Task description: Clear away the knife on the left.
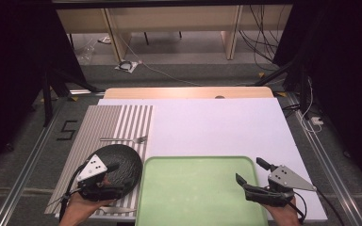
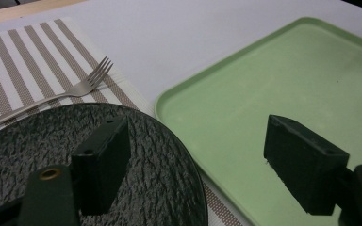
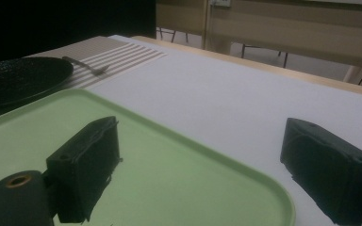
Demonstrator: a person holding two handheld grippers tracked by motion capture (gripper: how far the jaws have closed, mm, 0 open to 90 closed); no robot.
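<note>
Far left, dark curtains are seen beside a grey carpeted floor (image 1: 23,155) with a black mark taped on it. A metal rail (image 1: 26,162) is run along the bench's left edge.

On the left part of the bench (image 1: 217,127), which is covered in white sheet, a striped placemat (image 1: 118,120) is laid. A fork (image 1: 125,139) is placed across the mat, just beyond a black plate (image 1: 122,162) with a rough, textured face. The left claw (image 1: 118,174) is held over the plate's near side, jaws apart, nothing between them; in the left gripper view one jaw is seen over the plate and the other over the tray.

At the near middle a green tray (image 1: 198,188) is set, bare, its left rim just beside the plate.

The right claw (image 1: 250,170) is held at the tray's right rim, jaws apart and empty; one jaw is seen above the tray, the other above the white sheet.

Beyond the bench, a wooden edge, pale furniture legs and loose cables (image 1: 259,37) on the floor are noted. Far right, more dark curtain and a second rail.
</note>
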